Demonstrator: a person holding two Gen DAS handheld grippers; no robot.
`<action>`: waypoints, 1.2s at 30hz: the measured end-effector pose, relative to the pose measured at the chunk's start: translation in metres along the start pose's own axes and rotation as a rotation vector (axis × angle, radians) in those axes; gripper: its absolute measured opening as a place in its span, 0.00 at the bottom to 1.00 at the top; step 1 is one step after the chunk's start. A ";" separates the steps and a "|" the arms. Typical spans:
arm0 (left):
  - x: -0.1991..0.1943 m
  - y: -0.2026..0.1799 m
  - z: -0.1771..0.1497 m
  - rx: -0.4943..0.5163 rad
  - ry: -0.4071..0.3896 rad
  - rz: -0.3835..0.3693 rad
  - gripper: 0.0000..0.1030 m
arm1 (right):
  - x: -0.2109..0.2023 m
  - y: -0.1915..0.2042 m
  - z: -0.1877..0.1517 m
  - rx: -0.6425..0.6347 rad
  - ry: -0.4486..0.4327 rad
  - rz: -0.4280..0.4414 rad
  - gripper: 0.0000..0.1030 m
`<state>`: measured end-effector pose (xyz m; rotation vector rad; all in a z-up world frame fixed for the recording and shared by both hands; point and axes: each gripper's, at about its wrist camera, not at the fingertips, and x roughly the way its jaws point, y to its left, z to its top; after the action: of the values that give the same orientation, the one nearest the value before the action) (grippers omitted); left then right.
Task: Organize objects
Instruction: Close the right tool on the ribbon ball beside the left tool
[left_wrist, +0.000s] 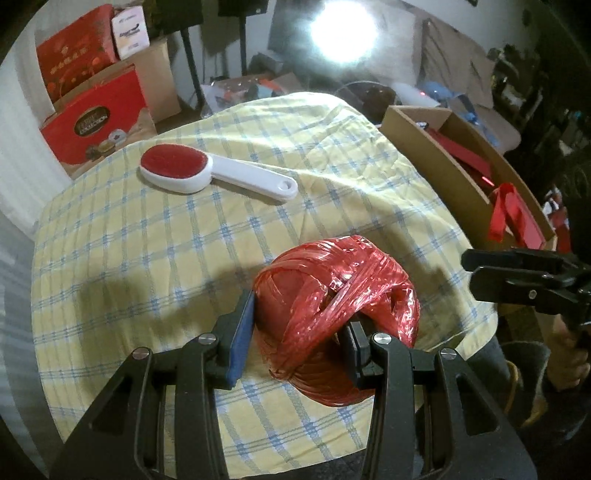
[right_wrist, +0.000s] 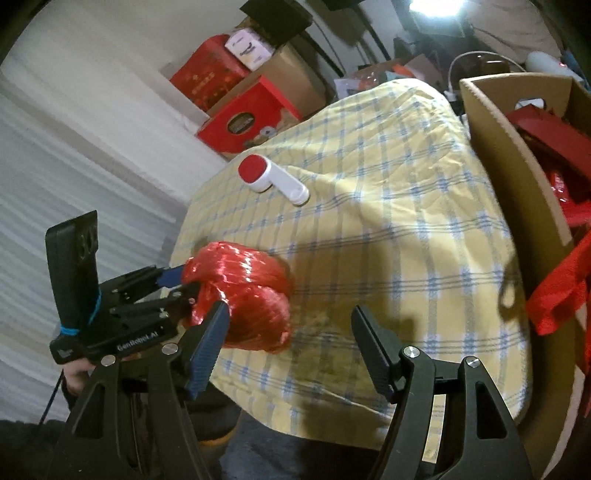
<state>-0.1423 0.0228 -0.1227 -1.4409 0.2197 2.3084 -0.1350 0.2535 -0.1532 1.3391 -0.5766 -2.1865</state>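
My left gripper (left_wrist: 299, 325) is shut on a red ball of plastic twine (left_wrist: 340, 295) at the near edge of the checked tablecloth (left_wrist: 184, 240). The right wrist view shows the same ball (right_wrist: 251, 291) held in the left gripper (right_wrist: 184, 291). My right gripper (right_wrist: 291, 343) is open and empty above the cloth's near edge, right of the ball; it also shows in the left wrist view (left_wrist: 476, 267). A white lint brush with a red pad (left_wrist: 207, 171) lies on the far left of the cloth, also seen in the right wrist view (right_wrist: 269, 179).
An open cardboard box (left_wrist: 436, 158) with red ribbon and red items stands along the table's right side, and shows in the right wrist view (right_wrist: 517, 166). Red gift boxes (left_wrist: 92, 122) and brown cartons stack beyond the far left corner. A bright lamp (left_wrist: 343, 29) glares at the back.
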 end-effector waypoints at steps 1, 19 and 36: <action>0.002 0.000 -0.001 0.000 0.001 -0.012 0.39 | 0.002 0.002 0.001 -0.004 0.004 0.006 0.69; -0.002 -0.005 -0.010 0.043 -0.037 -0.026 0.37 | 0.043 0.033 0.011 -0.086 0.156 -0.036 0.55; 0.001 0.007 -0.012 0.002 -0.016 -0.058 0.36 | 0.070 0.060 0.019 -0.219 0.257 -0.123 0.50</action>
<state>-0.1358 0.0132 -0.1294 -1.4080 0.1731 2.2716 -0.1665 0.1653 -0.1573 1.5350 -0.1569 -2.0564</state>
